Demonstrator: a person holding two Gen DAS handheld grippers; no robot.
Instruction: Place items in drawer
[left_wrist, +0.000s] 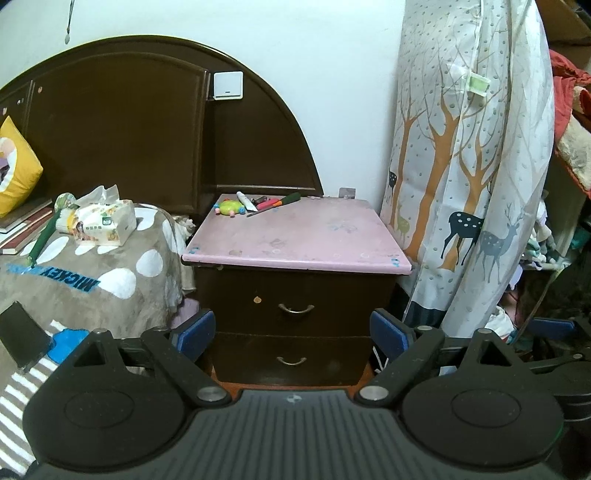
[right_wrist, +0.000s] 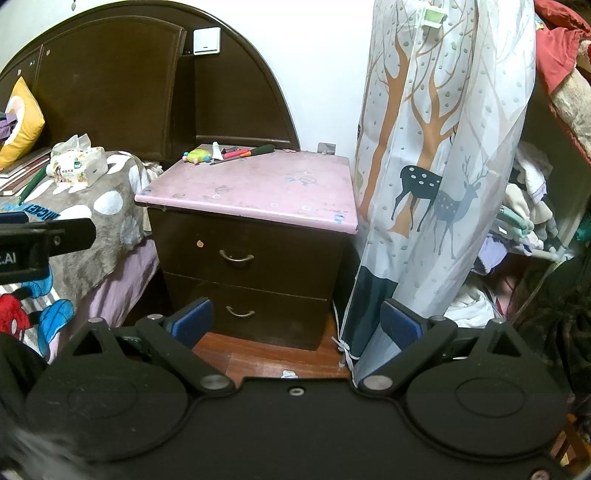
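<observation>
A dark wooden nightstand with a pink top (left_wrist: 295, 236) (right_wrist: 255, 188) stands ahead. Its upper drawer (left_wrist: 295, 308) (right_wrist: 236, 256) and lower drawer (left_wrist: 291, 360) (right_wrist: 240, 313) are both shut. At the top's back left lie a green toy (left_wrist: 229, 207) (right_wrist: 197, 155), a white tube (left_wrist: 246, 202), pens and a green-handled screwdriver (left_wrist: 275, 205) (right_wrist: 245, 152). My left gripper (left_wrist: 291, 334) is open and empty, well in front of the drawers. My right gripper (right_wrist: 295, 325) is open and empty, in front of the nightstand's lower right corner.
A bed with a grey blanket (left_wrist: 92, 273) (right_wrist: 85, 210) lies at the left, with a tissue pack (left_wrist: 103, 221) on it. A deer-print fabric cover (left_wrist: 469, 166) (right_wrist: 436, 166) hangs close at the nightstand's right. Piled clothes (right_wrist: 528, 206) are at the far right. The other gripper (right_wrist: 37, 240) shows at the left edge.
</observation>
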